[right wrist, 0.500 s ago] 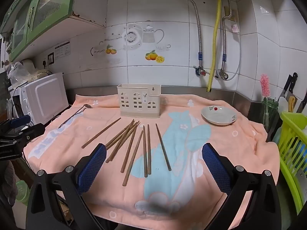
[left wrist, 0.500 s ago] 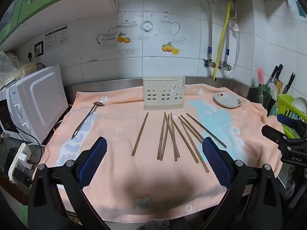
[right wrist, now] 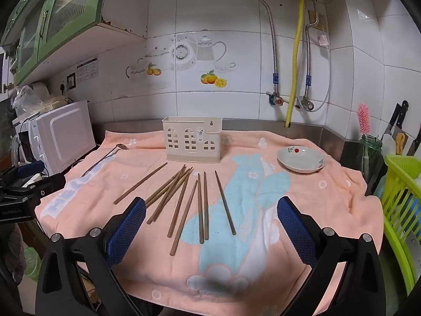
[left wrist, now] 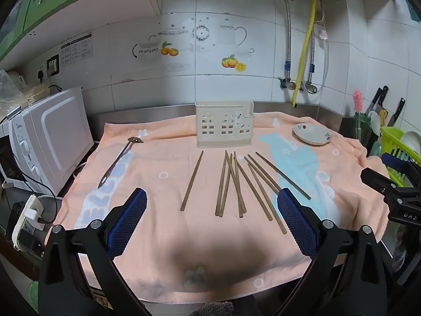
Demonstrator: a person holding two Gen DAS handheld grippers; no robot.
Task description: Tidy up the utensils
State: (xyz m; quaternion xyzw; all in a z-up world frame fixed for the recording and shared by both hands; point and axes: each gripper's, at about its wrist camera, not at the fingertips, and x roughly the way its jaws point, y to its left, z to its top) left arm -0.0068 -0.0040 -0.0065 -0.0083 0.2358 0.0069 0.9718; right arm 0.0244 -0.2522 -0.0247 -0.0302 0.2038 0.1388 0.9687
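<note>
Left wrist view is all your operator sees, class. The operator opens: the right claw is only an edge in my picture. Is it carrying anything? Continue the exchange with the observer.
Observer: No. The right claw stands wide open, with nothing between its pads.
Operator: What lies ahead of it?
Observer: The chopsticks, flat on the towel in front of those pads.
Operator: Anything on the holder that I miss?
Observer: Its raised part has a hanging hole.
</note>
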